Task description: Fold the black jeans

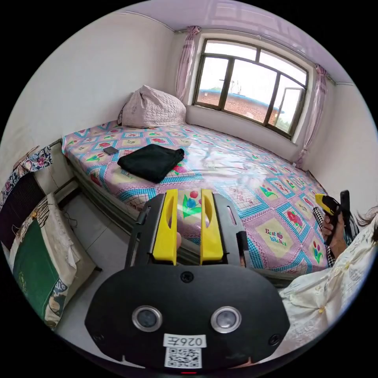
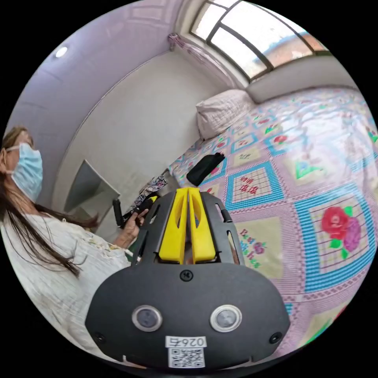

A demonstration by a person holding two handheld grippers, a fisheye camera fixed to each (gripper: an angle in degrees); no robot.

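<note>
The black jeans [image 1: 151,161] lie folded into a compact rectangle on the patterned bedspread [image 1: 252,173], near the bed's corner by the pillow. In the right gripper view the same jeans [image 2: 204,167] are a small dark bundle far off on the bed. My left gripper [image 1: 189,195] hovers above the bed's near edge, well short of the jeans, its yellow jaws apart and holding nothing. My right gripper [image 2: 188,191] is held up off the bed beside the person, with its yellow jaws closed together and nothing between them. The other gripper [image 1: 328,204] appears at the right of the left gripper view, in a hand.
A quilted pillow [image 1: 151,108] leans in the bed's far corner under the window [image 1: 252,90]. A small dark phone [image 1: 110,150] lies beside the jeans. A cloth-draped cabinet [image 1: 37,256] stands on the floor left of the bed. The person in a pale top [image 2: 59,252] stands at the bed's side.
</note>
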